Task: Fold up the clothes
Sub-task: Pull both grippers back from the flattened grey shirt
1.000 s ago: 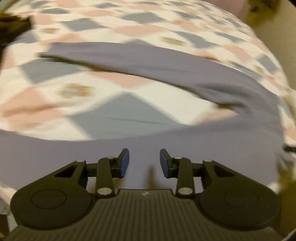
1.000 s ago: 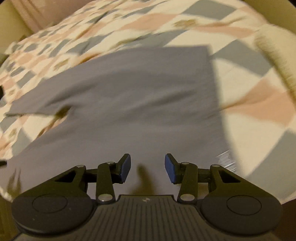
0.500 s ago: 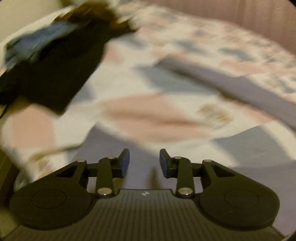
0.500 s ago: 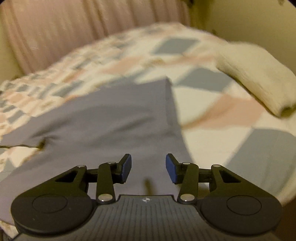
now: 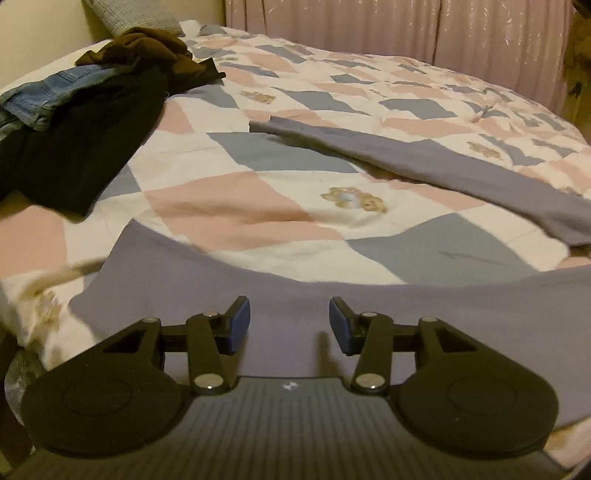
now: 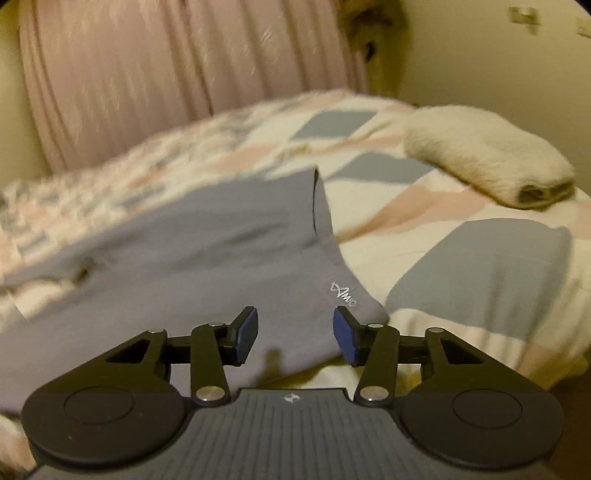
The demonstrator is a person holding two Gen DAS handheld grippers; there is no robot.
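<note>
Where the left wrist view looks across the bed, a patchwork quilt (image 5: 229, 206) in pink, grey-blue and cream fills it, pleated pink curtains (image 5: 406, 29) behind. Grey-purple shirt (image 5: 280, 295) lies flat on the quilt, its sleeve (image 5: 443, 166) stretched beyond. Dark clothes pile (image 5: 92, 122) left of the sleeve. Left hand-held gripper (image 5: 289, 325) fingers apart over the shirt. Right wrist view, blurred: shirt hem corner with white logo (image 6: 343, 293); rolled cream towel (image 6: 491, 155) beyond; right hand-held gripper (image 6: 295, 334) fingers apart, empty.
</note>
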